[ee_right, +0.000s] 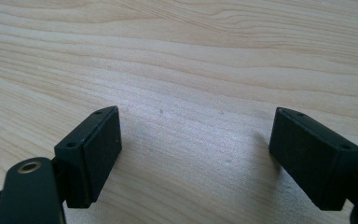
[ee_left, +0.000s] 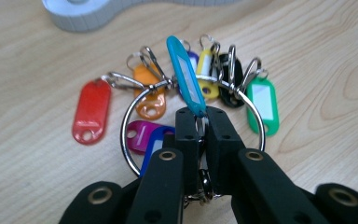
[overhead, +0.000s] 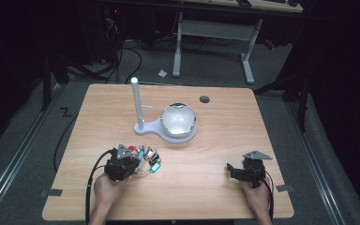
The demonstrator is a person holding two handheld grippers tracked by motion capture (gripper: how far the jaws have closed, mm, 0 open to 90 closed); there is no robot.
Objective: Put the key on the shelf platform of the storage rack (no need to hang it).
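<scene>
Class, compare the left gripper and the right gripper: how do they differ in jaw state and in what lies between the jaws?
The left gripper has its jaws shut on the key-tag ring; the right gripper has its jaws wide open. The left pinches metal and a blue tag; the right has bare table between its jaws. Both have black jaws.

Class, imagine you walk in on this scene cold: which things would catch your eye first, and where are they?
First the bunch of bright key tags on a metal ring, lying on the near left of the wooden table, with the left gripper shut on the ring beside the blue tag. Next, the shiny dome on a white stand with an upright post, mid-table. The right gripper rests open over bare wood at the near right.
</scene>
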